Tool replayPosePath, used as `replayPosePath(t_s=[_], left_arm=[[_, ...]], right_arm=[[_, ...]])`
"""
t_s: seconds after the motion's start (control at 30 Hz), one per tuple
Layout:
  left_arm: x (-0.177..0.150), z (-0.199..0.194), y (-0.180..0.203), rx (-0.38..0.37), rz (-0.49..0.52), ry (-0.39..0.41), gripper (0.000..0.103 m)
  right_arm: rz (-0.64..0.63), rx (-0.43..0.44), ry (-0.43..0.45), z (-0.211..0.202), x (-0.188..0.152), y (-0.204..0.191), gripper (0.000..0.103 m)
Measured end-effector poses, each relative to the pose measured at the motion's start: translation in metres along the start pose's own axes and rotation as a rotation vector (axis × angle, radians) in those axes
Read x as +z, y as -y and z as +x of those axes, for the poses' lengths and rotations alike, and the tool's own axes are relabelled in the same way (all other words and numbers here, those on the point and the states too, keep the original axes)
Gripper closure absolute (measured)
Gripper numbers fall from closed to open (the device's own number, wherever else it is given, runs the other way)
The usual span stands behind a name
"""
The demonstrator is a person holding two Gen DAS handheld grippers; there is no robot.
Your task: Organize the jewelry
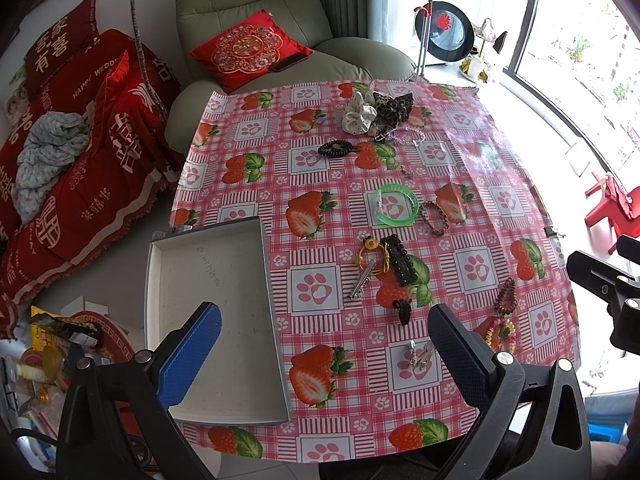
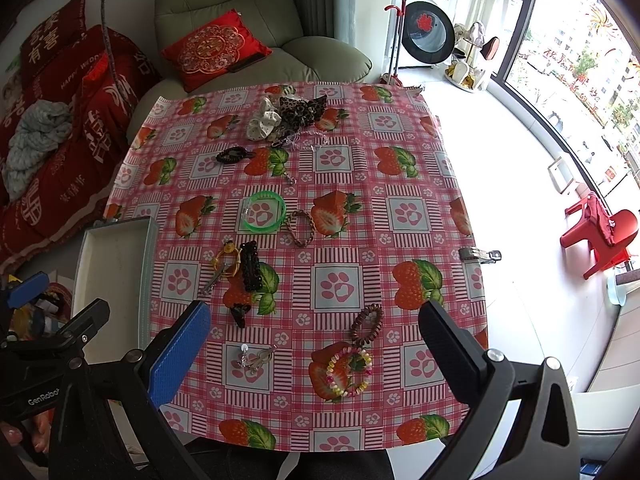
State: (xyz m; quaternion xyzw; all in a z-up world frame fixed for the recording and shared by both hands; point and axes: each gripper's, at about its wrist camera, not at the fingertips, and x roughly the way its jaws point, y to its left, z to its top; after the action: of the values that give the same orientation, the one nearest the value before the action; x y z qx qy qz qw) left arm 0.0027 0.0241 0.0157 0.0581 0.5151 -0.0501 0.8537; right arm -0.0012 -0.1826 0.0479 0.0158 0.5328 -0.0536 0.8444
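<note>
1. Left claw [image 1: 324, 354] hovers low over the near edge of the surface [image 1: 460, 152], its jaws spread wide with nothing between them. The blue pad hangs above the tray and the dark pad sits just past the silver clips.
2. Right claw [image 2: 314, 344] is likewise spread wide and empty, raised over the near right part of the cloth, with the pastel bead bracelet [image 2: 349, 371] between and below its jaws.
3. The white tray [image 1: 154, 280] lies at the near left edge of the surface and looks empty, so by my reading the sorting has not begun; this is the opening reach.
4. Nearest pieces: the silver clips [image 1: 420, 354], the bead bracelet, and the brown bead bracelet [image 2: 367, 323] just beyond it.
5. Mid surface: a small black claw clip [image 1: 404, 309], a black beaded barrette [image 1: 400, 259] touching a yellow hair tie [image 1: 370, 254], and a silver hairpin [image 1: 362, 280].
6. Further: the green bangle [image 1: 398, 205], with a braided bracelet [image 1: 434, 218] just beside it.
7. Far end: a black spiral tie [image 1: 335, 148] and a heap of scrunchies [image 1: 362, 114].
8. Next move likely calls for lowering the right claw squarely over the bead bracelet, pinching one side of the ring flat against the cloth, then carrying it left to the tray.
</note>
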Motion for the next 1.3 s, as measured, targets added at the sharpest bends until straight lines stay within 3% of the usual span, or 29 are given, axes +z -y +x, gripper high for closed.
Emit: replayPosePath(t_s=[0.37,0.73,1.07,1.3], left_arm=[[-0.008,0.014,-0.004,0.0,-0.017,-0.031,0.0],[-0.01,0.051,0.001,-0.026,-0.016,-0.141,0.0],[-0.008,0.104,0.008,-0.027,0.005,-0.196,0.0],[-0.001,0.141,0.017,-0.039,0.045,-0.202,0.0]], right_arm=[[0.001,0.006,-0.017,0.01,-0.006,-0.002,0.0],[0.052,0.014,-0.113,0.036,-0.014,0.018,0.0],[0.072,0.016,-0.208,0.084,-0.025,0.032,0.0],[0.076,0.042,-0.237,0.126,-0.012,0.038,0.0]])
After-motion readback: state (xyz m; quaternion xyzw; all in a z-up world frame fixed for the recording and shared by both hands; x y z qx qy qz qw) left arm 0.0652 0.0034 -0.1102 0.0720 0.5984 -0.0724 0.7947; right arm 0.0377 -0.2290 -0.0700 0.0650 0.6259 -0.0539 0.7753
